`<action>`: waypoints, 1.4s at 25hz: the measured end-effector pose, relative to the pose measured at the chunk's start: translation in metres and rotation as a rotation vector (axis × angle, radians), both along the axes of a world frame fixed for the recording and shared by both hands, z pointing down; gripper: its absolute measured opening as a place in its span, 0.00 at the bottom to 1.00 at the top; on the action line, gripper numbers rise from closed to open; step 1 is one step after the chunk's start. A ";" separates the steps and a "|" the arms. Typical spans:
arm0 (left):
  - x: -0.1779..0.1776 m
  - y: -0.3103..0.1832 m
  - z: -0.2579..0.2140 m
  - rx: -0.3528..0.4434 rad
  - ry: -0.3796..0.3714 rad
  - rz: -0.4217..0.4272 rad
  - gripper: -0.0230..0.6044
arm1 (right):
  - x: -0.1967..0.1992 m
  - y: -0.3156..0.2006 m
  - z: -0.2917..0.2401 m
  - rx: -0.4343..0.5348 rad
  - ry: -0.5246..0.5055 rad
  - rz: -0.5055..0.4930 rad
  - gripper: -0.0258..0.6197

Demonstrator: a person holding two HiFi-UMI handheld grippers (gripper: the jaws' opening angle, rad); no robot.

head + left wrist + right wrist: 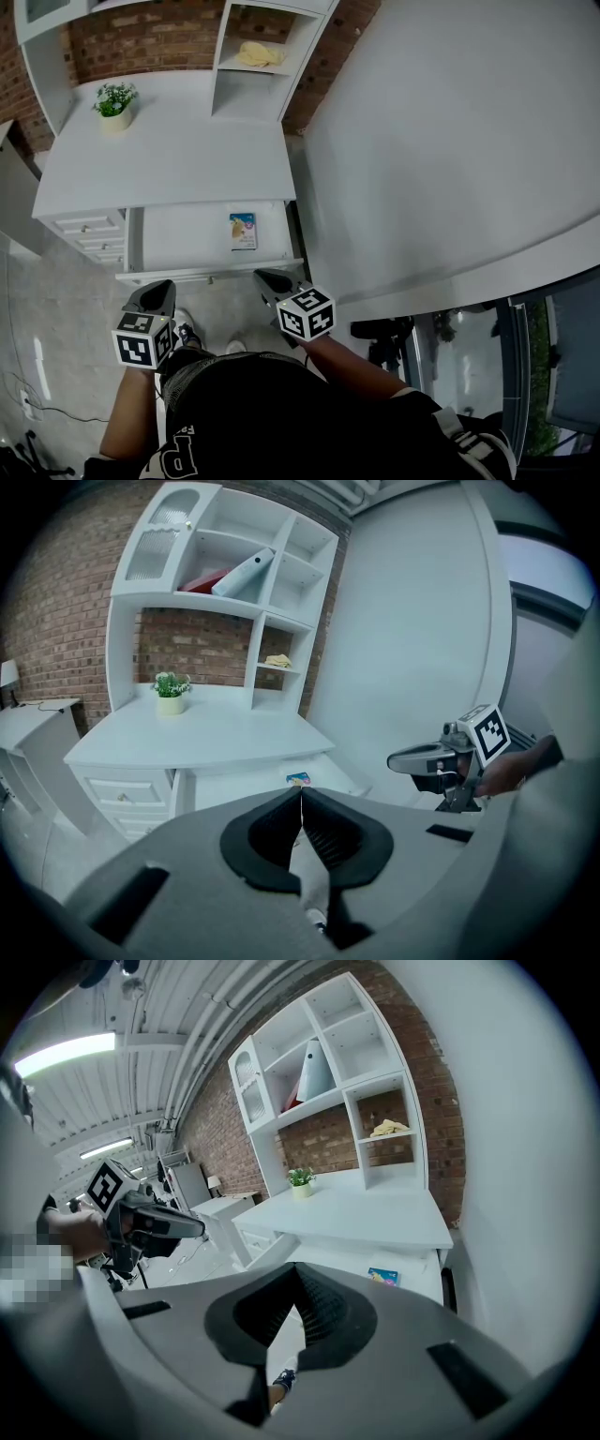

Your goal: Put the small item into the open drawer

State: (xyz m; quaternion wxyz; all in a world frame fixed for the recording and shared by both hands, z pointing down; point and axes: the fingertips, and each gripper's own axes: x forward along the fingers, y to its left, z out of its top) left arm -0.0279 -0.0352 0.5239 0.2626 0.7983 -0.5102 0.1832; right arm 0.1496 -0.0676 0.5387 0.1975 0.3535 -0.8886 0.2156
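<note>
The small item (pixel 243 231), seemingly a flat packet, lay inside the open drawer (pixel 183 246), long side running front to back, ahead of the right gripper (pixel 269 277) and farther from the left gripper (pixel 161 289), both closed and empty.

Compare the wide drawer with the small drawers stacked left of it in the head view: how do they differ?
The wide drawer is pulled out; the small drawers are pushed shut. The wide drawer is one broad tray; the small drawers are narrow and stacked. A colourful small box lies flat in the wide drawer; the small drawers' contents are hidden. Both are white.
</note>
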 end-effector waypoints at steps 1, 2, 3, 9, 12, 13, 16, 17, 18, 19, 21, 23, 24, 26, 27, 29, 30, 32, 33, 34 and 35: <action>0.000 0.001 -0.001 0.002 -0.001 0.000 0.07 | 0.001 0.001 0.000 0.000 -0.001 0.002 0.04; 0.001 0.001 -0.002 0.004 -0.002 0.000 0.07 | 0.002 0.003 0.000 -0.001 -0.001 0.004 0.04; 0.002 0.001 -0.003 0.006 -0.002 0.000 0.07 | 0.004 0.003 0.000 -0.001 -0.001 0.006 0.04; 0.004 0.002 -0.004 0.007 -0.007 0.002 0.07 | 0.007 0.004 0.000 0.002 -0.002 0.011 0.04; 0.004 0.001 -0.004 0.010 -0.008 0.002 0.07 | 0.007 0.004 0.000 0.002 -0.001 0.010 0.04; 0.004 0.001 -0.005 0.010 -0.008 0.003 0.07 | 0.007 0.004 0.000 0.002 -0.001 0.010 0.04; 0.004 0.001 -0.006 0.008 -0.007 0.007 0.07 | 0.006 0.005 0.000 0.001 0.000 0.011 0.04; 0.004 0.001 -0.005 0.008 -0.007 0.008 0.07 | 0.005 0.004 0.000 0.001 0.001 0.012 0.04; 0.004 0.001 -0.005 0.008 -0.007 0.009 0.07 | 0.005 0.004 0.000 0.001 0.002 0.012 0.04; 0.004 0.001 -0.005 0.007 -0.008 0.010 0.07 | 0.005 0.004 0.000 0.000 0.003 0.013 0.04; 0.004 0.000 -0.004 0.005 -0.008 0.011 0.07 | 0.005 0.003 0.001 -0.002 0.003 0.014 0.04; 0.003 0.000 -0.004 0.003 -0.008 0.012 0.07 | 0.005 0.003 0.001 -0.005 0.004 0.014 0.04; 0.003 0.000 -0.004 0.003 -0.008 0.011 0.07 | 0.004 0.003 0.001 -0.006 0.004 0.014 0.04; 0.003 0.000 -0.004 0.003 -0.007 0.012 0.07 | 0.004 0.003 0.002 -0.007 0.004 0.013 0.04; 0.004 -0.001 -0.004 0.002 -0.007 0.012 0.07 | 0.004 0.003 0.003 -0.009 0.004 0.013 0.04; 0.004 -0.001 -0.003 0.002 -0.006 0.013 0.07 | 0.004 0.002 0.004 -0.011 0.005 0.013 0.04; 0.005 -0.001 -0.003 0.002 -0.006 0.013 0.07 | 0.004 0.003 0.005 -0.013 0.005 0.013 0.04; 0.005 -0.001 -0.002 0.003 -0.006 0.013 0.07 | 0.004 0.003 0.006 -0.015 0.005 0.013 0.04; 0.005 -0.001 -0.001 0.002 -0.007 0.013 0.07 | 0.004 0.003 0.006 -0.015 0.004 0.012 0.04; 0.005 -0.001 -0.001 0.001 -0.008 0.013 0.07 | 0.003 0.004 0.006 -0.016 0.004 0.012 0.04; 0.005 -0.001 -0.001 0.001 -0.008 0.013 0.07 | 0.003 0.003 0.006 -0.017 0.003 0.013 0.04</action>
